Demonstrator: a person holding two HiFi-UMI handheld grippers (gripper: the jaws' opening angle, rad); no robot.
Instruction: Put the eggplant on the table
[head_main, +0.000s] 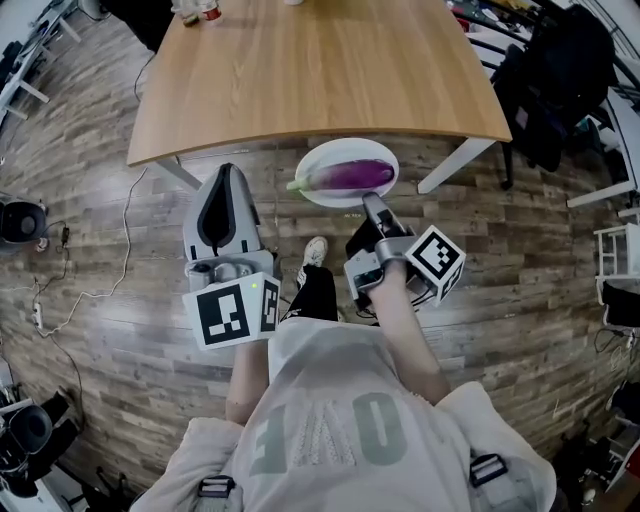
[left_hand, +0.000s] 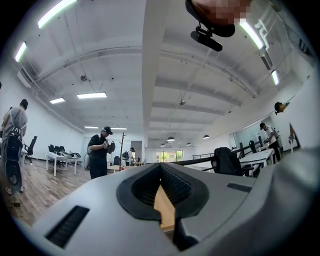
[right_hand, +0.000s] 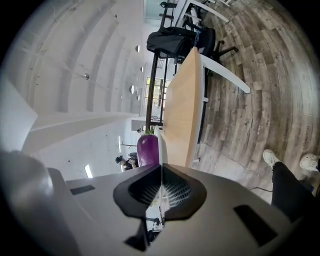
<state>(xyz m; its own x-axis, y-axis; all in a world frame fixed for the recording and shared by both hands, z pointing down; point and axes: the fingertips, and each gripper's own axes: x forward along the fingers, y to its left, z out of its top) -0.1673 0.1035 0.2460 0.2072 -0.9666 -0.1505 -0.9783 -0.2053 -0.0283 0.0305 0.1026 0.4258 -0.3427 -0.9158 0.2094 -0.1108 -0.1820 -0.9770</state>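
A purple eggplant with a green stem lies on a white plate, held over the wooden floor just short of the wooden table's near edge. My right gripper is shut on the plate's near rim. In the right gripper view the plate shows edge-on between the right gripper's pads, with the eggplant beyond and the table past it. My left gripper stays to the left of the plate, shut and holding nothing; in its own view the left gripper points out into the room.
Small items sit at the table's far edge. A white table leg stands right of the plate. Black chairs and bags crowd the right side. Cables trail over the floor at left. People stand far off.
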